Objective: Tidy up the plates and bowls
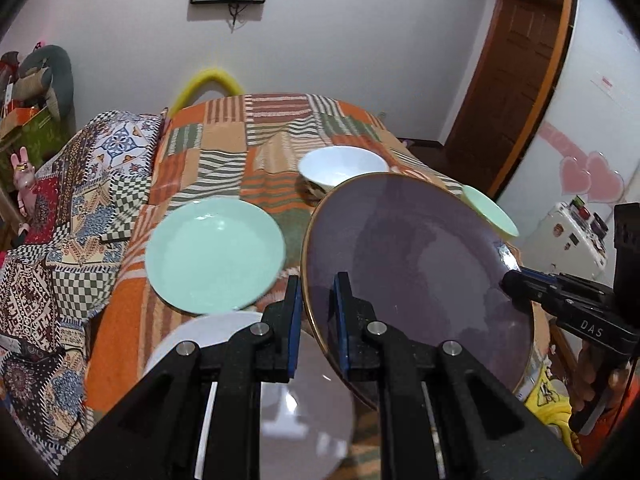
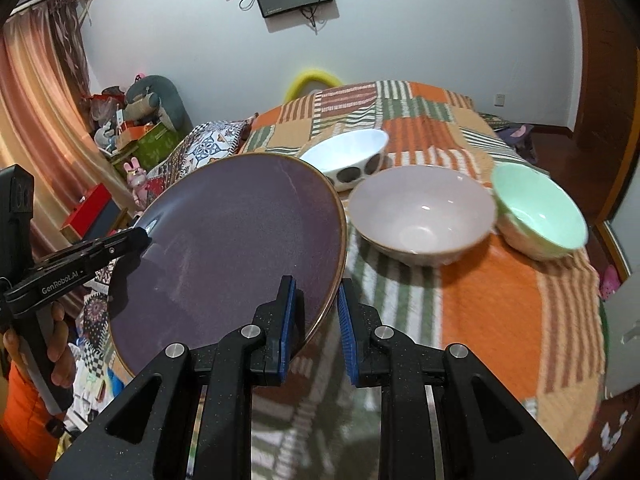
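Left wrist view: left gripper [image 1: 318,304] + right gripper [image 2: 316,308] both pinching rim of big purple plate [image 1: 416,256], jaws nearly closed, plate tilting in air over bed. Probably stacking next: lowering flat onto white plate [image 1: 224,332], w/ both grips staying tight.

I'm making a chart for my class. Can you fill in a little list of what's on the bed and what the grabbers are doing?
surface: patchwork blanket
held item: purple plate, tilted, lifted above the blanket
left gripper: straddles the plate's near rim, one pad on each side
right gripper: straddles the opposite rim the same way
plates lying flat: mint plate, white plate
bowls: spotted white bowl, beige bowl, mint bowl
bowl layout: all upright, side by side, none stacked
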{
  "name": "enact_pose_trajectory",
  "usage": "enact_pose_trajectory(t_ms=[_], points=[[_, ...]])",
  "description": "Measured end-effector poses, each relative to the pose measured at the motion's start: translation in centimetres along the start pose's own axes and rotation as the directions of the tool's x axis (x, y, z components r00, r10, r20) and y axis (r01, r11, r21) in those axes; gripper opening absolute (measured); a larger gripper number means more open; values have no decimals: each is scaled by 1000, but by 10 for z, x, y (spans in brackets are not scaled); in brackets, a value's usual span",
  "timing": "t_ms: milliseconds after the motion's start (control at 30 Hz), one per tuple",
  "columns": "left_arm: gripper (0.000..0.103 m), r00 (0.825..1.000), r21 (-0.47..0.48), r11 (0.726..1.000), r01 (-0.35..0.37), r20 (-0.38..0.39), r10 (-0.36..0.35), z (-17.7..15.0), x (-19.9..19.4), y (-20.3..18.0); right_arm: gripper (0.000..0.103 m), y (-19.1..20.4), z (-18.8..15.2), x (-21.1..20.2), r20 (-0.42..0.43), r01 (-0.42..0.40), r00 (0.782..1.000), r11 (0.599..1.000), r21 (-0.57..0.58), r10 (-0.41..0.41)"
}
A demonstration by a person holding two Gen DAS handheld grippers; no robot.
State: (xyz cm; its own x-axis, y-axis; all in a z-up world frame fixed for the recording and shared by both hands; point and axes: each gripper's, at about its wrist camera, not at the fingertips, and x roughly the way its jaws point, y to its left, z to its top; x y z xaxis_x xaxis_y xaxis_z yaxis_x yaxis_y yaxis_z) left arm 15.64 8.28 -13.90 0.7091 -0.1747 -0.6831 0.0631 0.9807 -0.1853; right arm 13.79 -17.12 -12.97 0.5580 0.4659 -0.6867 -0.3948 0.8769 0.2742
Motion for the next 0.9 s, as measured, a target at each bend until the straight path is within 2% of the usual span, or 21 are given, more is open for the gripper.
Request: enact_pose_trajectory(t_ms=[233, 533, 900], points=[[15, 999, 24, 999, 23, -35, -22, -17, 1, -35, 19, -18, -20, -19, 3, 22, 1000, 1000, 18, -22], [16, 994, 49, 998, 29, -110, -23, -35, 23, -60, 19, -40, -43, -17, -30, 53, 998, 997, 48, -51], [17, 974, 61, 998, 27, -226, -13, -52, 68, -70, 19, -66, -62, 0, -92, 87, 993, 993, 86, -79]])
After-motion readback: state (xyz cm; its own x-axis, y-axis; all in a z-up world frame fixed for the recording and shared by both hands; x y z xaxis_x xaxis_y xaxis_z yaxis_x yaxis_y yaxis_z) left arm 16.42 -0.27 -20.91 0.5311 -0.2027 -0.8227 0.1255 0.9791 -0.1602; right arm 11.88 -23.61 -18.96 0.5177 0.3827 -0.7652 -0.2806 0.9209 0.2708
